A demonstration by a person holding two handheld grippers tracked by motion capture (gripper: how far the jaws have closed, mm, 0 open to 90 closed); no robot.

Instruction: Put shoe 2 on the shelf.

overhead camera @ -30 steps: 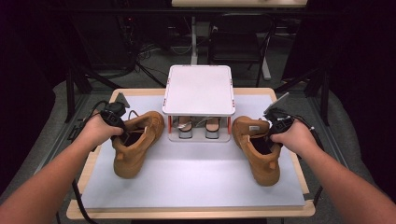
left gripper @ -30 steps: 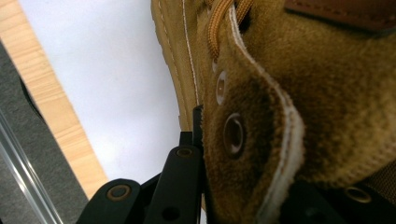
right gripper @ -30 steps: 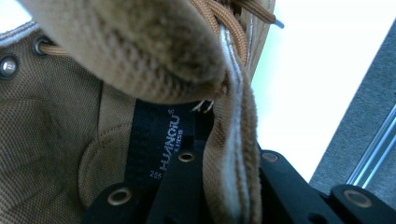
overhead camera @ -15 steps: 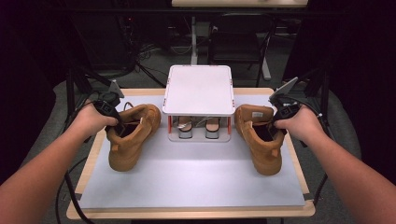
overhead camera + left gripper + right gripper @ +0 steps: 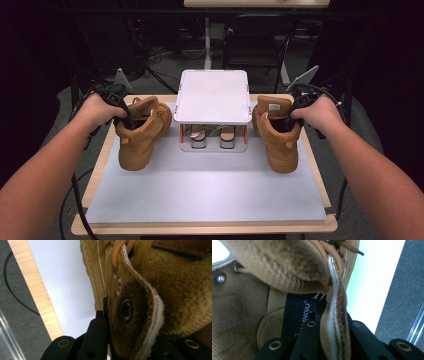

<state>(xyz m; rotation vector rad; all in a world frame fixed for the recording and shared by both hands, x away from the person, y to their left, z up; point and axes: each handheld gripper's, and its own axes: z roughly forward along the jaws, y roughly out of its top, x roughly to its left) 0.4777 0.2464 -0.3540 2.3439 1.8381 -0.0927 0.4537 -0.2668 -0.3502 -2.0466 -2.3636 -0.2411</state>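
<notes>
Boots in tan suede hang on both sides of the white shelf rack (image 5: 212, 95) — the left boot (image 5: 140, 132) is pinched at its collar by the left gripper (image 5: 125, 114), its toe tilting down above the grey mat (image 5: 210, 195). The right gripper (image 5: 291, 120) is clamped on the edge of the right boot (image 5: 277, 135), which hangs beside the rack in the same way.

Your high cam looks fwd and down over the table (image 5: 200, 195) from 6 o'clock, while each gripper cam sits v. close along its jaws, sharing the left boot (image 5: 155, 285) and right boot (image 5: 274, 267).
</notes>
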